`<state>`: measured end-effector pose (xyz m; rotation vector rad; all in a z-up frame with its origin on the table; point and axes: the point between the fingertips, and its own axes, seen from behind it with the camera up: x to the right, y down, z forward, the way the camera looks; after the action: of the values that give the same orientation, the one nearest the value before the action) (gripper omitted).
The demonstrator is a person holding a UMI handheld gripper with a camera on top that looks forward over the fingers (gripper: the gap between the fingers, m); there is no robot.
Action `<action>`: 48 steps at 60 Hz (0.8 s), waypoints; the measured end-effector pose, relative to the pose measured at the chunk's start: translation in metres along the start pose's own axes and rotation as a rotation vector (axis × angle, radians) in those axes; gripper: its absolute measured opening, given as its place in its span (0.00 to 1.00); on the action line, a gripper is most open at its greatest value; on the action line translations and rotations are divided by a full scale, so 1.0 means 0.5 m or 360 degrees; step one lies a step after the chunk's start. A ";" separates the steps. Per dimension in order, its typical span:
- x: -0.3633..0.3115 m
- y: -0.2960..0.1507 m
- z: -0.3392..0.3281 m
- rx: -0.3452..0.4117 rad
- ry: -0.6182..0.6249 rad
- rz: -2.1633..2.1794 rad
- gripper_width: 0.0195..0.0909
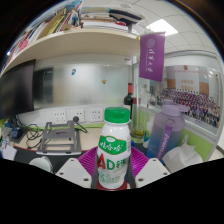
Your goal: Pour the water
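The gripper holds a small white bottle upright between its two fingers, the pink pads pressing its sides. The bottle has a green cap and a label with large green and red letters. It stands in the near middle, rising above the fingertips.

Just to the right, a little farther off, stands a translucent purple tumbler with a lid, and near it, at the lower right, is a white bowl-like thing, only partly seen. To the left on the desk sits a metal rack-like device with cables around it, and a dark monitor stands at the far left. A shelf with books runs overhead. A purple banner hangs at the far right, above a wall with a group photograph. A red thing stands far behind the bottle; what it is cannot be told.
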<state>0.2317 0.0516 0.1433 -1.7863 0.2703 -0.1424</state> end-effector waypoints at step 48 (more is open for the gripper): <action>-0.018 0.194 -0.170 -0.0629 -0.0175 -0.0174 0.91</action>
<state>0.1924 -0.0469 0.0693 -2.1950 0.1261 -0.0709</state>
